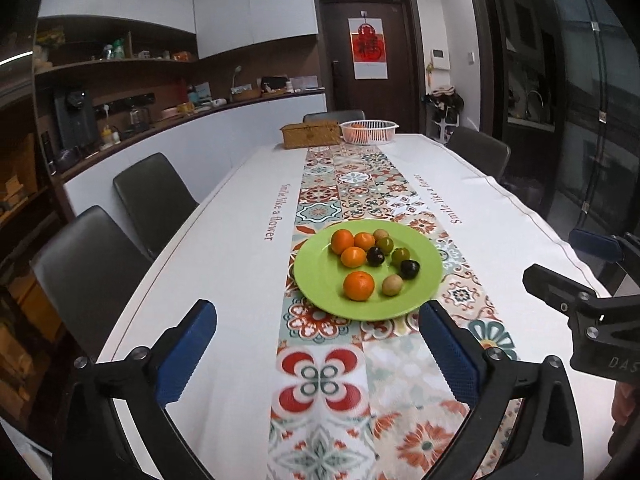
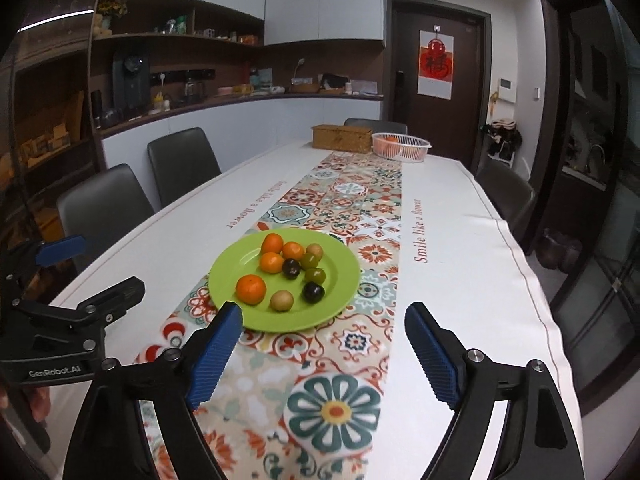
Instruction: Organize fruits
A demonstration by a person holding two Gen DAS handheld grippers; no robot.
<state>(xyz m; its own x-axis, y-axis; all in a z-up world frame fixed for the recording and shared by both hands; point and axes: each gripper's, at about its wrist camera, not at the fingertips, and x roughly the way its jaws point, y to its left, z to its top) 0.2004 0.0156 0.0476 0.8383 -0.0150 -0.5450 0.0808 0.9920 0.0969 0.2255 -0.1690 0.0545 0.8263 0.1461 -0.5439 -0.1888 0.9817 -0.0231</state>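
Observation:
A green plate [image 1: 320,280] [image 2: 344,272] sits on the patterned table runner and holds several fruits: orange mandarins [image 1: 359,285] [image 2: 251,289], dark plums [image 1: 409,269] [image 2: 313,292] and greenish-brown fruits [image 1: 391,285] [image 2: 281,301]. My left gripper [image 1: 318,312] is open and empty, just short of the plate's near rim. My right gripper [image 2: 324,316] is open and empty, near the plate's near right rim. Each gripper shows in the other's view [image 1: 576,268] [image 2: 96,264]. A white basket [image 1: 369,131] [image 2: 401,145] with orange fruit stands at the far end.
A woven box [image 1: 310,135] [image 2: 342,137] stands beside the basket. Dark chairs [image 1: 152,196] [image 2: 182,160] line the left side, and others [image 1: 478,152] [image 2: 506,192] stand at the right. The white tablecloth [image 1: 224,272] [image 2: 472,280] spreads either side of the runner.

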